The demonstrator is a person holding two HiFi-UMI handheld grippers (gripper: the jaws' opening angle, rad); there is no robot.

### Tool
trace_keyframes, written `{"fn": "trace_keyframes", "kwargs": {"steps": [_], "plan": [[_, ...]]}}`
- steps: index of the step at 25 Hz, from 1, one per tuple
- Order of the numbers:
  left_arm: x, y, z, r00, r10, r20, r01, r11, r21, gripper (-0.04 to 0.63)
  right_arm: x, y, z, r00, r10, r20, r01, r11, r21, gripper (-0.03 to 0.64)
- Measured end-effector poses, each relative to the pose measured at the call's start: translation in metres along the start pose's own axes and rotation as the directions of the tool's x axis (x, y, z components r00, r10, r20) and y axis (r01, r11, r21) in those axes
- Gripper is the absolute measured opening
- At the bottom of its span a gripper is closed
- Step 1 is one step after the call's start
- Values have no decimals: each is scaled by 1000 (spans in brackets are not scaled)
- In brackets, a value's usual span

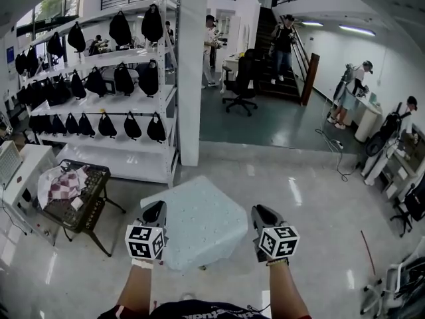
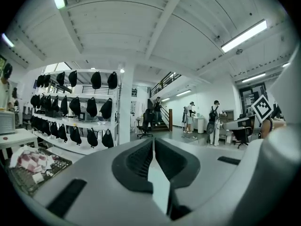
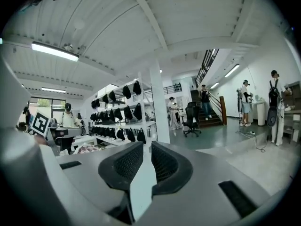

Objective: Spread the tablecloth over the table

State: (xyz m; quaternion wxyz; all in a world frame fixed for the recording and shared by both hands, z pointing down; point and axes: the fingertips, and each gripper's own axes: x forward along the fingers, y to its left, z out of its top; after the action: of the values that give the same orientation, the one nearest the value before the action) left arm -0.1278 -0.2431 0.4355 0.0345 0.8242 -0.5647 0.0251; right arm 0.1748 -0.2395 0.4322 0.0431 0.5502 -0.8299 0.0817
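Forearms [image 1: 137, 288] reach up from the bottom edge of the head view, each ending in a grey plastic gripper with a cube of black-and-white square markers. Far left stands a dark wire-mesh cart [image 1: 93, 211] on thin angled legs, with a crumpled red-checked cloth [image 1: 63, 185] heaped on its top. Behind it, white metal shelving [image 1: 143, 105] carries rows of rounded black bags [image 1: 121, 28]. The left gripper [image 1: 156, 211] has its ribbed dark pads [image 2: 141, 161] pinched together on a thin edge of the tablecloth [image 1: 199, 221]. That cloth is a pale blue-white sheet with a fine dotted texture. It hangs raised between the two grippers, above the glossy light floor [image 1: 319, 218], and billows into a rounded, many-sided shape. The right gripper [image 1: 262, 212] is likewise clamped on the cloth, a flat pale strip of it caught between its meshed pads [image 3: 127, 164]. Beyond, a square white column [image 1: 192, 78] rises, with a black office chair [image 1: 242, 78] on darker flooring. Further right, people stand by a staircase and at desks.
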Motion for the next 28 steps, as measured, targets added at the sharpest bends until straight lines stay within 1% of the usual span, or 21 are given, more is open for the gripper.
{"fn": "trace_keyframes", "kwargs": {"steps": [4, 7, 9, 15, 20, 24, 28], "plan": [[-8, -4, 22, 999, -15, 29, 15, 1000, -12, 31, -8, 7, 24, 997, -9, 71, 10, 1000, -19, 69], [-13, -8, 33, 998, -31, 50, 32, 999, -10, 31, -13, 4, 31, 995, -56, 86, 60, 997, -45, 52], [-14, -11, 35, 998, -43, 55, 43, 999, -9, 31, -15, 3, 33, 993, -70, 92, 74, 996, -41, 43], [-16, -17, 33, 998, -45, 49, 46, 999, -20, 31, -21, 2, 37, 991, -76, 106, 81, 996, -37, 26], [-20, -11, 32, 998, -22, 66, 24, 999, -41, 31, -22, 5, 35, 993, -67, 100, 71, 997, -43, 26], [-26, -5, 32, 997, 0, 81, 3, 999, -45, 31, -20, 14, 30, 995, -55, 85, 61, 995, -78, 26], [-27, -1, 28, 997, 10, 75, -6, 999, -47, 31, -16, 20, 28, 996, -39, 76, 45, 996, -81, 25]]}}
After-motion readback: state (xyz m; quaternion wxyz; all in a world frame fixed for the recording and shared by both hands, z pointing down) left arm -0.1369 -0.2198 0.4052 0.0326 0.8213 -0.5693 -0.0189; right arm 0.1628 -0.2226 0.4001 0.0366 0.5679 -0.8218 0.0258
